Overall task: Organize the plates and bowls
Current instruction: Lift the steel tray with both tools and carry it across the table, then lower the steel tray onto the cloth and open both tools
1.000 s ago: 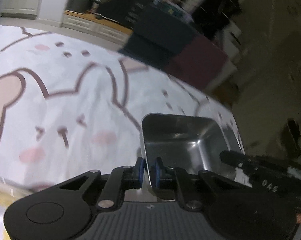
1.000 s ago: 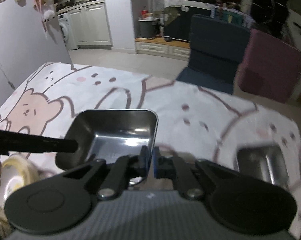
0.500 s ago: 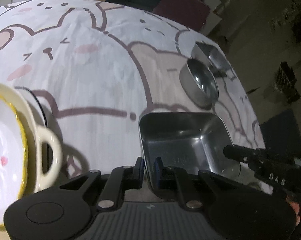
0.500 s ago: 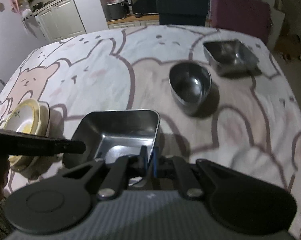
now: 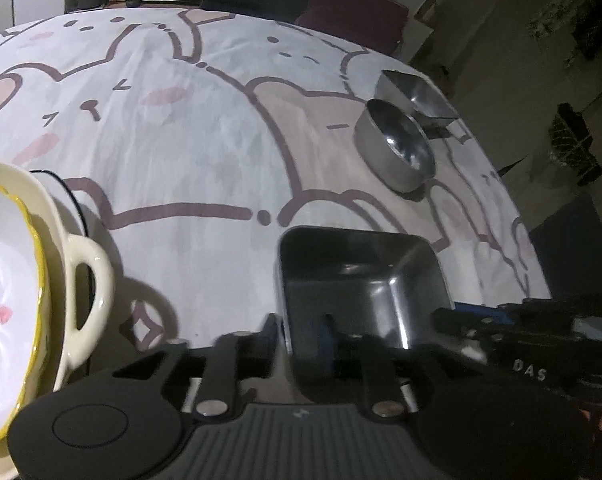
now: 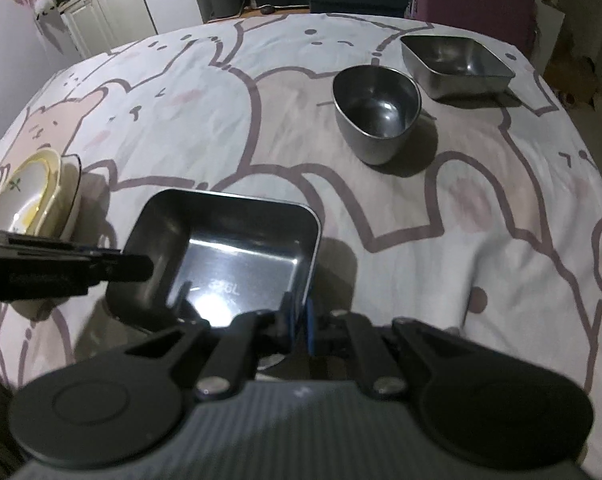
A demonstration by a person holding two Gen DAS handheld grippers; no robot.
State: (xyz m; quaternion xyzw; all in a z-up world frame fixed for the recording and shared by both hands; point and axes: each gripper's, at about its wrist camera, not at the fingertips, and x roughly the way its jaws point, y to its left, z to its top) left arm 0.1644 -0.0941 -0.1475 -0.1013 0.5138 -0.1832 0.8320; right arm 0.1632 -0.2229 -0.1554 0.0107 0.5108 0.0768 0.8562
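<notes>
We see a table under a white cloth [image 6: 205, 128] printed with pink and brown cartoon bears. On the cloth nearest us sits a square steel tray [image 6: 237, 256]. Farther off stands a round steel bowl [image 6: 375, 114], and just beyond it, near the far right edge, a second square tray [image 6: 457, 64]. At the left edge rests a stack of cream and yellow dishes [image 5: 29, 280], one with a loop handle.

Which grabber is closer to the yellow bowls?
Left. The left gripper, jaws opening around a wall of the steel tray, is right beside the yellow bowls; the right gripper, jaws also opening around it, is across the tray.
</notes>
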